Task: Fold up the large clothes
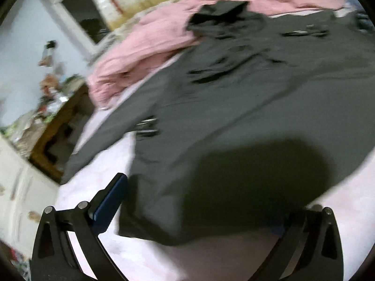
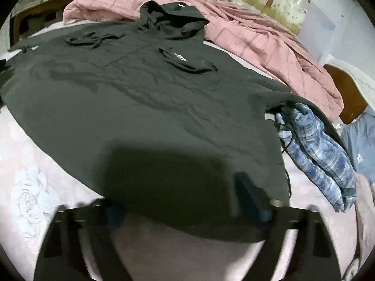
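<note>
Black hoodie [image 2: 145,107] flat on bed [image 2: 25,164]. Only right view shows plaid garment [image 2: 318,149] at bed's right edge; left view shows wooden desk [image 1: 58,126]. Left gripper [image 1: 201,213] and right gripper [image 2: 187,201] fingers spread over hem, pinching nothing.

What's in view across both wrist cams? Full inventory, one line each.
hooded jacket: 1, dark grey-black, spread flat on the bed, hood at the far end
quilt: 1, pink check, bunched beyond the hood
bed sheet: 1, pale pink floral, under the jacket
plaid garment: 1, blue and white, crumpled at the jacket's right edge
wooden table: 1, brown, cluttered top, left of the bed
window: 1, white frame, far left wall
left gripper: 1, black with blue pads, jaws open over the jacket's near hem
right gripper: 1, black with blue pads, jaws open at the near hem
</note>
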Demonstrator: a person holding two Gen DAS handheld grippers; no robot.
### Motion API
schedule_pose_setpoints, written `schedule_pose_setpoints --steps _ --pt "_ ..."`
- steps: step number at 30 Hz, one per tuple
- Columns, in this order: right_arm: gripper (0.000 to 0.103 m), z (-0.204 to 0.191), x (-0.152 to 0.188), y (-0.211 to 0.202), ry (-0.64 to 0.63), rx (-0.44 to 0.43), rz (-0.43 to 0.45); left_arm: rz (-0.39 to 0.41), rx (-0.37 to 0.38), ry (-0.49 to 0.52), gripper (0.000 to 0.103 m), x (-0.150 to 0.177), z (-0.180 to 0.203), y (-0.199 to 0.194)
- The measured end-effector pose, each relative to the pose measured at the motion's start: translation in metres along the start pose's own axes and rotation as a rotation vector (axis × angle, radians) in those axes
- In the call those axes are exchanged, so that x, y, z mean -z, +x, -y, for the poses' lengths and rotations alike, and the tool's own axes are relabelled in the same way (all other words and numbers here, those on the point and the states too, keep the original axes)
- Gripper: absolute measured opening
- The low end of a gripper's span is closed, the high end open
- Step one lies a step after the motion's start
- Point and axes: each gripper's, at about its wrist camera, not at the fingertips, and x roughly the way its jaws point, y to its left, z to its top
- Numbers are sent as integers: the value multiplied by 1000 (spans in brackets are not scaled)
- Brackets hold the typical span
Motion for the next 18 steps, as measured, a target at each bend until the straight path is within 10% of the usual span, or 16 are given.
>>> schedule_pose_setpoints --steps 3,4,11,15,18 --pt "25 4 5 0 23 60 -10 -36 -66 -26 30 5 -9 11" --pt "18 6 5 1 26 70 -15 -35 -64 -33 28 5 -11 13" --pt "16 31 -6 -13 104 -22 4 -24 58 -133 38 0 -35 -2" --pt "21 62 -17 -11 194 -208 -36 -27 142 -237 64 -12 -57 -2" --pt "26 76 -16 -9 245 -299 -36 -20 243 -300 55 -20 -71 0"
